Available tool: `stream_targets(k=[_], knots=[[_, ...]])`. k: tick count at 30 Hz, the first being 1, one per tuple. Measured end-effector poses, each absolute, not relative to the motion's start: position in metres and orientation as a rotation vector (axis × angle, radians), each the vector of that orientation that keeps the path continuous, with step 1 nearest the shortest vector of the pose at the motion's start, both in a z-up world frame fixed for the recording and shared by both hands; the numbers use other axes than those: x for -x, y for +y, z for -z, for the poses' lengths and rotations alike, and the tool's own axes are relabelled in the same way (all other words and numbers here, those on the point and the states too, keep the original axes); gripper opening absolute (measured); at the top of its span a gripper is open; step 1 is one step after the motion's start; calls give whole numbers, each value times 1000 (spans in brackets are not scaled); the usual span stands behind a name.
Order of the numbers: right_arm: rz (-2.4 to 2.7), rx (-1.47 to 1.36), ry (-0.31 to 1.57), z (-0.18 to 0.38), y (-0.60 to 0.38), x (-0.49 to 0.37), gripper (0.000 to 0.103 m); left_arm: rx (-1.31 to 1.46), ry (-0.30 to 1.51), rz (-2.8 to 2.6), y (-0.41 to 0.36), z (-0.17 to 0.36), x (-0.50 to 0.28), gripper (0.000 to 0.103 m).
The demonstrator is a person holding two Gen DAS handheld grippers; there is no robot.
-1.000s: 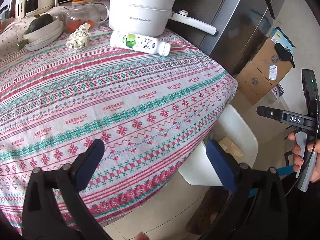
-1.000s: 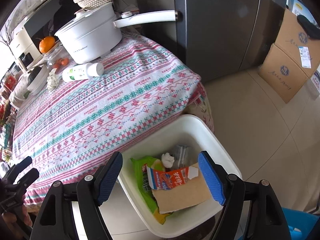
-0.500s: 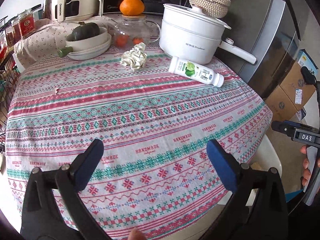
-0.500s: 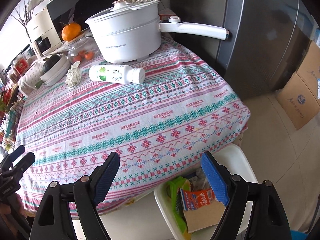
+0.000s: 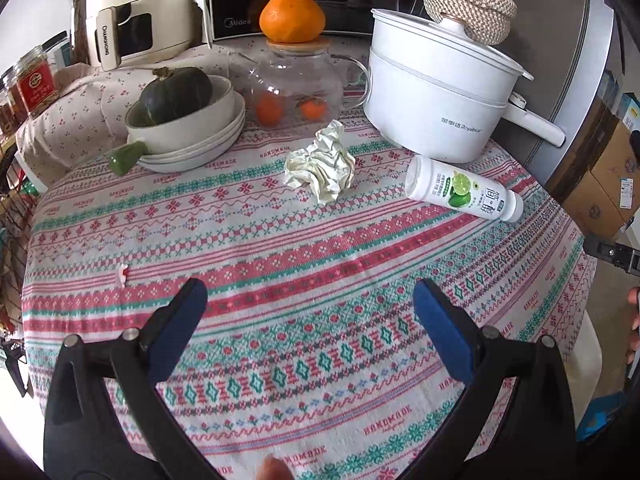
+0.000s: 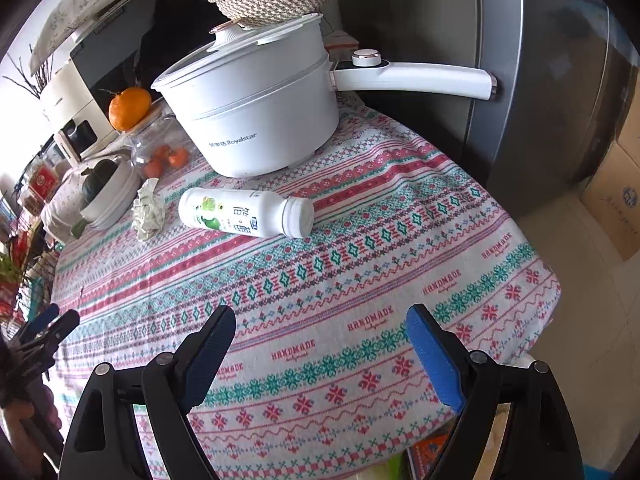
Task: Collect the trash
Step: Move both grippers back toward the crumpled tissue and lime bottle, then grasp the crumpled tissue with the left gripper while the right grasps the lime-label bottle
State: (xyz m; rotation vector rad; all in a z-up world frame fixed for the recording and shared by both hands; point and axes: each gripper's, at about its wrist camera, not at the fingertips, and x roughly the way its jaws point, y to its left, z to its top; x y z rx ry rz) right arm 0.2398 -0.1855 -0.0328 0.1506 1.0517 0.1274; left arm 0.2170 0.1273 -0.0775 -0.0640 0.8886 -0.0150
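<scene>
Both grippers hang over the near part of the table w/ a patterned tablecloth (image 5: 320, 248). The left gripper (image 5: 310, 312) has its blue pads wide apart, nothing between them, only cloth below. The right gripper (image 6: 320, 340) is also spread wide and holds nothing; its jaws have just been opening a bit more.

Trash on the table: a crumpled paper ball (image 5: 322, 166) lies at the far side, just in front of the glass teapot (image 5: 298, 80) which has an orange (image 5: 291, 18) on its lid. To the right of the paper, apart from it, a white plastic bottle (image 6: 244, 213) w/ a lime label lies on its side, cap toward the table edge, near the base of the white electric pot (image 6: 260, 120). A tiny scrap (image 5: 122, 274) lies on the cloth at the left. A dark green squash (image 5: 176, 94) sits in stacked bowls left of the teapot.

In the right wrist view, at the bottom edge, a bit of the trash bin content shows, unclear.
</scene>
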Motion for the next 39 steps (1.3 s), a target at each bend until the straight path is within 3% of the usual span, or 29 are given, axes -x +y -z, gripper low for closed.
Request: stream_targets(k=[6,12,20,22,27,30,32,39], knots=[[-230,-78,999,38,-169,-274,89,15,876,52,125,98,-284,102],[-380,86,954,49,-155,-305,89,1,887,75,120,120,-324,95],[-540,333,938,83,-128,-333,89,-10,935,103,121,137,-356,69],[-538,352,926,92,-126,-338,88,-20,953,108,119,141,-359,58],[-568,382,929,104,-121,-341,66,-41,943,104,117,139,-355,47],[-567,417,925,107,-119,-335,61,-35,945,82,114,136,-346,42],[-568,433,926,106,-118,-329,46,-24,954,74,112,134,-340,38],[-553,401,962,89,-122,-296,44,34,969,64,105,117,-288,36]])
